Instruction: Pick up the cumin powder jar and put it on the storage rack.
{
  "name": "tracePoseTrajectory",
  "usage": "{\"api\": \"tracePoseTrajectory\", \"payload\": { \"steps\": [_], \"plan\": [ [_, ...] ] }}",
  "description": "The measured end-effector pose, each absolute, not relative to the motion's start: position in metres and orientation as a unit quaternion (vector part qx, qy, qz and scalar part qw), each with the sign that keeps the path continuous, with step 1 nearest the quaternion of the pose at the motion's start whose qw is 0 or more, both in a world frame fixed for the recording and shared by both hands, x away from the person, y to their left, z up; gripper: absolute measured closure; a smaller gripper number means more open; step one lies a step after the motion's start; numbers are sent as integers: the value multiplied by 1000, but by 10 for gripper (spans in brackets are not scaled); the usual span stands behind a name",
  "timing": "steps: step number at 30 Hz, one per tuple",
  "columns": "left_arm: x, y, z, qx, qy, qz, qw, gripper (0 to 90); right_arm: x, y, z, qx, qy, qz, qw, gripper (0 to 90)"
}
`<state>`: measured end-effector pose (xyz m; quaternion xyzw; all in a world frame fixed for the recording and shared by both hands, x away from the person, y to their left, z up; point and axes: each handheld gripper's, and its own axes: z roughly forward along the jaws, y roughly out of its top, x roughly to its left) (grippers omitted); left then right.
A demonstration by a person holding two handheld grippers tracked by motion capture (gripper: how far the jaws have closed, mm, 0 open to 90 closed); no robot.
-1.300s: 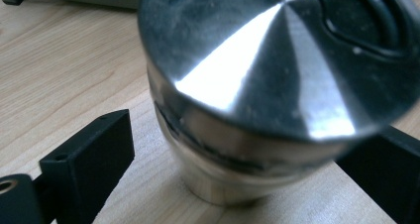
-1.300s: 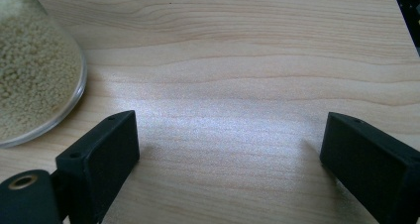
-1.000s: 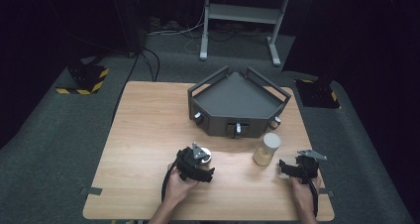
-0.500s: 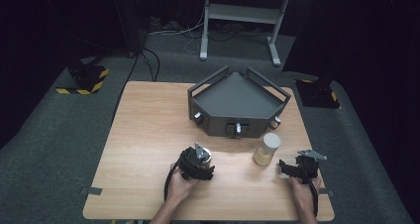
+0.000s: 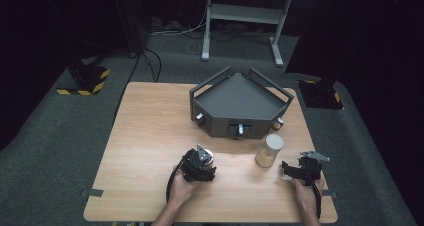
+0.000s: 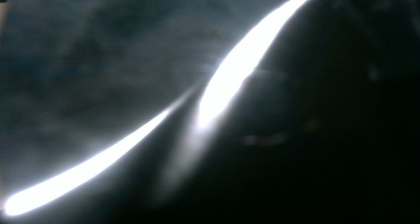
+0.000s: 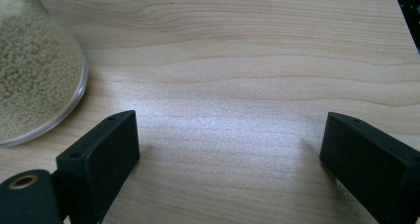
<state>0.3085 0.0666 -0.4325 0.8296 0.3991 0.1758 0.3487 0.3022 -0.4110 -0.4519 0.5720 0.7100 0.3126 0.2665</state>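
Beside the jar (image 5: 269, 150), the right gripper (image 5: 289, 170) gapes over bare table (image 5: 145, 136).

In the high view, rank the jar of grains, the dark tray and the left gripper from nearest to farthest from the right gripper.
1. Jar of grains: just beside the right gripper, toward the table's middle.
2. Left gripper: farther across the near edge.
3. Dark tray: toward the far edge; too close to the left gripper to rank firmly.

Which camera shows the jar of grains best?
The high view: the whole jar of grains stands upright between the grippers. The right gripper view catches only its curved side; the left gripper view is a blur.
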Motion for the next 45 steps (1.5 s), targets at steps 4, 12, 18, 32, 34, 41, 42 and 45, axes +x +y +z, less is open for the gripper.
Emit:
{"api": "tracePoseTrajectory", "payload": {
  "steps": [4,12,18,32,34,41,42,45],
  "plan": [
    [309,66,-432,830,399,176,348,307,302,-411,-452,572,710,313,267,77],
    [308,65,-431,829,401,177,346,308,302,-411,-452,572,710,312,267,77],
    [308,64,-430,829,403,179,344,308,302,-411,-452,572,710,313,266,76],
    [312,64,-405,820,411,185,352,309,302,-411,-452,572,710,313,267,78],
    [313,65,-401,819,412,183,355,309,302,-411,-452,572,709,313,267,79],
    [316,64,-387,821,407,187,353,309,302,-411,-452,573,709,313,267,80],
    [317,64,-384,822,405,190,352,309,302,-411,-452,573,709,313,267,80],
    [317,62,-379,823,402,193,352,309,302,-411,-452,573,709,313,267,80]
  ]
}}
